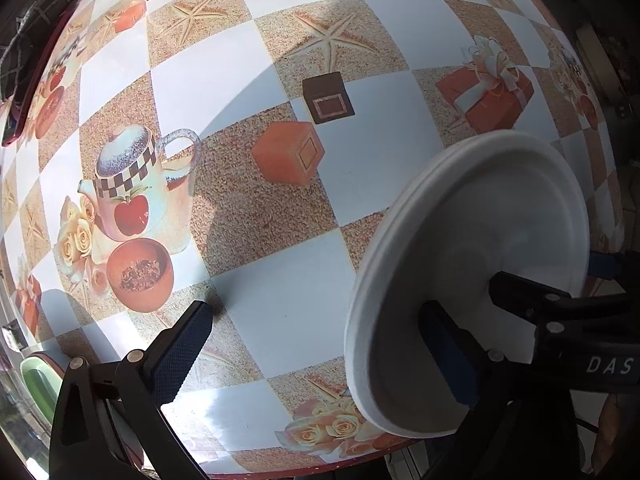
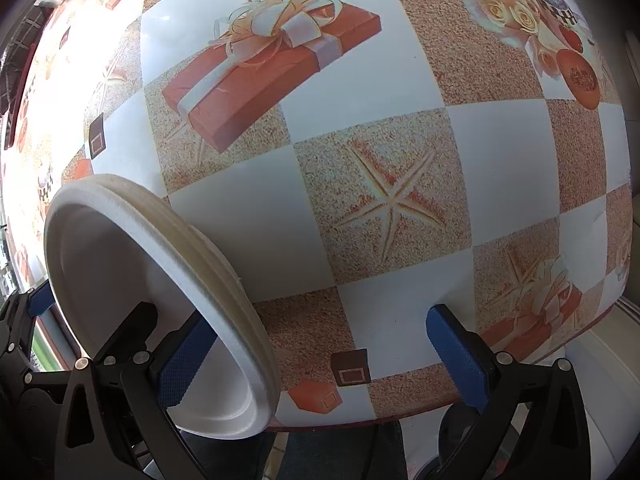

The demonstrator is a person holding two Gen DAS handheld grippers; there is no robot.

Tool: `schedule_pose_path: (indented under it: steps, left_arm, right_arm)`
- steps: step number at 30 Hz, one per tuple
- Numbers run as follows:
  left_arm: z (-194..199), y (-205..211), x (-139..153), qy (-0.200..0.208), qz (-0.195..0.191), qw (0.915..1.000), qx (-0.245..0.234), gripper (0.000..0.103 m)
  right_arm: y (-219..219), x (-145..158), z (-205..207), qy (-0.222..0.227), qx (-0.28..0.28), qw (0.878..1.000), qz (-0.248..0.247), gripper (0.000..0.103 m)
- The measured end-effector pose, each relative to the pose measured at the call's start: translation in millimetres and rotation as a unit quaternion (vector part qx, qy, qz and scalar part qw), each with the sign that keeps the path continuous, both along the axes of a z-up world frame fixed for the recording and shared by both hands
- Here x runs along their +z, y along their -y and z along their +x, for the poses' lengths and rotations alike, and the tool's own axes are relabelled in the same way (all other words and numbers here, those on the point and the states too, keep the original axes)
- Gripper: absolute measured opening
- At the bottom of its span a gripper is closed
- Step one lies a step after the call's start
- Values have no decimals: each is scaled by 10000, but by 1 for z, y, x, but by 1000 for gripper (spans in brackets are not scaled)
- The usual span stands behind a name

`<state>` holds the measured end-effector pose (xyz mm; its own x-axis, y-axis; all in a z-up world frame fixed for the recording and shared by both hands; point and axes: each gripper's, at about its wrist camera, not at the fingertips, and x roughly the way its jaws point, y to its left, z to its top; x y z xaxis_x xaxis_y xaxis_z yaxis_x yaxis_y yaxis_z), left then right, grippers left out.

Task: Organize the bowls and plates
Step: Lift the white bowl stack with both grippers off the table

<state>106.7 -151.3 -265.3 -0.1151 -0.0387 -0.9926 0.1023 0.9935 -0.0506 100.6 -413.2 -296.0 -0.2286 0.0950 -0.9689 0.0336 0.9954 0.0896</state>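
The white plate [image 1: 472, 280] stands on edge between the two grippers, over the checked worktop [image 1: 280, 288] at its near edge, toward four o'clock in the left wrist view and eight o'clock in the right. The left gripper [image 1: 316, 354] is spread wide; its right finger [image 1: 448, 356] lies against the plate's hollow face, the other well apart. The right gripper [image 2: 320, 358] is equally wide, one finger [image 2: 180, 364] inside the plate's rim, the other clear. Neither clamps it, so the plate looks to be leaning on the fingers, not yet laid flat. A green dish [image 1: 38, 384] shows at eight o'clock; no bowls appear. Most sorting seems left.
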Motion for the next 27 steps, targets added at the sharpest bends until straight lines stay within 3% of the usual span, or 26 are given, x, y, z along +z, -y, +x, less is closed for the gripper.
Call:
schedule_pose_path:
  steps: [16, 19, 27]
  left_arm:
    - [4, -9, -9, -55, -17, 10000, 37, 103]
    - [2, 7, 7, -53, -11, 9999, 124, 103]
    - [-5, 14, 10, -52, 136, 9999, 39, 103]
  right_arm:
    - [-3, -3, 11, -71, -10, 10000, 1, 103]
    - [-2, -2, 8, -29, -25, 10000, 3, 103]
    - [-2, 1, -1, 107, 14, 9999, -4, 103]
